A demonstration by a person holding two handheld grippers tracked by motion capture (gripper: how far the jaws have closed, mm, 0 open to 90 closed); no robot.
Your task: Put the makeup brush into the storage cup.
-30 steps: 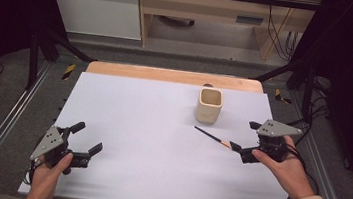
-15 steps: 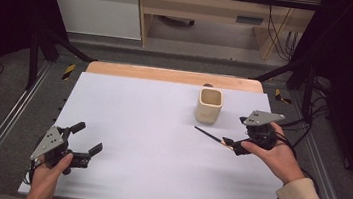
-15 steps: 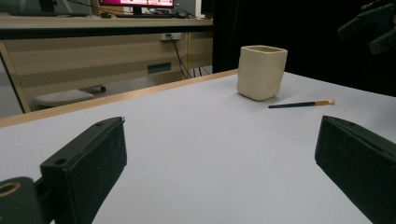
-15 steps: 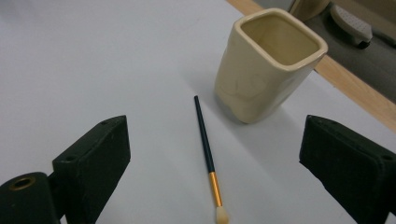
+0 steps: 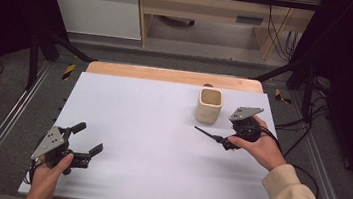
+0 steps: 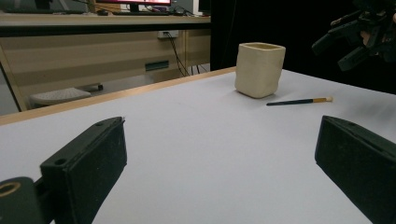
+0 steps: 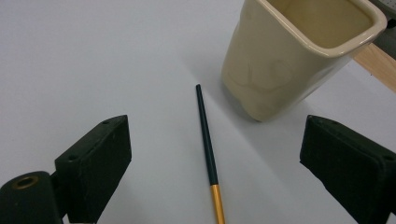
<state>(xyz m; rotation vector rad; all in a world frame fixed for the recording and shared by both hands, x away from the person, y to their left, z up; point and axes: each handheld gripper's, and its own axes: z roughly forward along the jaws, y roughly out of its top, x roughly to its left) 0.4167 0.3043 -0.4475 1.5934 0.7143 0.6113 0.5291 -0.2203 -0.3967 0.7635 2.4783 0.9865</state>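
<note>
— Left gripper (image 5: 87, 139) first: where is it, and how do its jaws stand?

— Nearest the person, low over the near left part of the table (image 5: 130, 175), held in the left hand (image 5: 47, 178). Its jaws are spread wide with nothing between them; in the left gripper view only bare white surface lies between the two black pads.

— And the right gripper (image 5: 227, 143)?

— Farther in, on the right side, held in the right hand (image 5: 259, 149). Its jaws are also parted wide. In the right gripper view they straddle the brush (image 7: 208, 154) from above, one jaw on each side, neither touching it.

— How does the brush lie?

— Flat on the table, dark handle pointing away toward the cup (image 7: 294, 56), gold ferrule at the near end under the gripper. The left gripper view shows a pale tip on it.

— Where is the cup?

— Beyond the brush, upright, cream, squarish, open at the top. The handle's far end stops just short of its base; they do not touch. Behind the cup runs the table's wooden edge (image 5: 167, 75).
</note>
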